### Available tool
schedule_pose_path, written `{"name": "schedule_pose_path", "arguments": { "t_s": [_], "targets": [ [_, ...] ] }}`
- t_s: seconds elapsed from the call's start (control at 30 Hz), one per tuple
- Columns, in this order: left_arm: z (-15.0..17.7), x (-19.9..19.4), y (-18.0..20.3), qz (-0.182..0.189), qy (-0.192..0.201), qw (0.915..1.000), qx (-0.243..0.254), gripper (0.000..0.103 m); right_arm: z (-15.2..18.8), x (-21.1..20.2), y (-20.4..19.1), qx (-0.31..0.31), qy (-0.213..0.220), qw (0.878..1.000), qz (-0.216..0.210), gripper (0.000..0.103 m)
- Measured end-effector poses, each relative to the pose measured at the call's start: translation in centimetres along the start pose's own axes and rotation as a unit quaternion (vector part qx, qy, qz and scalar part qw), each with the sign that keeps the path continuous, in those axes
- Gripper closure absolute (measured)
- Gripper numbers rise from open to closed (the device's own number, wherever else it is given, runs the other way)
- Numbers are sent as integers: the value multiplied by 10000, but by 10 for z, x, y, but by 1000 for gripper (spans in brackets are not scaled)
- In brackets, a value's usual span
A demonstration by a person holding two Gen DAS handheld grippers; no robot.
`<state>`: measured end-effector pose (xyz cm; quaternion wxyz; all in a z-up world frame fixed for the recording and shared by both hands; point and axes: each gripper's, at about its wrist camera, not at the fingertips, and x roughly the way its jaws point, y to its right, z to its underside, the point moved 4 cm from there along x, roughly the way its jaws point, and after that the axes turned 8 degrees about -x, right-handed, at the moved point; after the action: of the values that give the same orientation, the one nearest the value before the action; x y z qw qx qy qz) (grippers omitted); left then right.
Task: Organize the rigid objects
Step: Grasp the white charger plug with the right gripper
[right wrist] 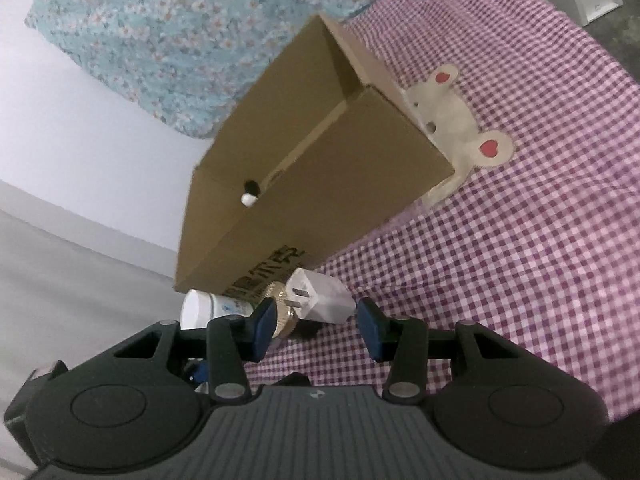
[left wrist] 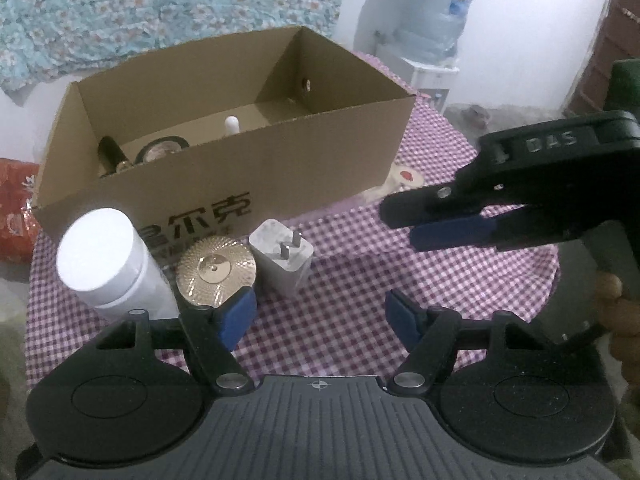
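Three items half-hidden inside box (left wrist: 224, 184) — unidentifiable.

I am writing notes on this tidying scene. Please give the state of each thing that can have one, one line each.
Cardboard box: open, upright, some items already inside.
White bottle: capped, outside the box.
Gold round lid: on the cloth, beside the bottle.
White charger plug: on the cloth, prongs facing up.
Left claw: open, empty.
Right claw: open, empty, near the plug.
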<state>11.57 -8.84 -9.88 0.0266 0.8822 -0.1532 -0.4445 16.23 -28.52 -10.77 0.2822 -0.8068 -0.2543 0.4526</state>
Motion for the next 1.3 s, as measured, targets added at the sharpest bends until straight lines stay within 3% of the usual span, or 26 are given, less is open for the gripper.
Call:
{"name": "schedule_pose_path", "arguments": {
  "t_s": [0.33, 0.77, 1.03, 1.3],
  "targets": [
    [-2, 26, -3, 67, -64, 9999, -64, 45, -14, 53, -5, -242, -381, 9990, -60, 59],
    [-6, 46, -6, 41, -144, 9997, -206, 48, -30, 102, 1, -20, -842, 9952, -501, 59],
    [-4, 42, -8, -6, -35, 9996, -285, 57, -27, 99, 4, 19, -867, 9952, -443, 58],
    [-8, 39, 11, 200, 30, 9998, -43, 57, -20, 87, 14, 189, -896, 9954, -268, 57]
  ]
}}
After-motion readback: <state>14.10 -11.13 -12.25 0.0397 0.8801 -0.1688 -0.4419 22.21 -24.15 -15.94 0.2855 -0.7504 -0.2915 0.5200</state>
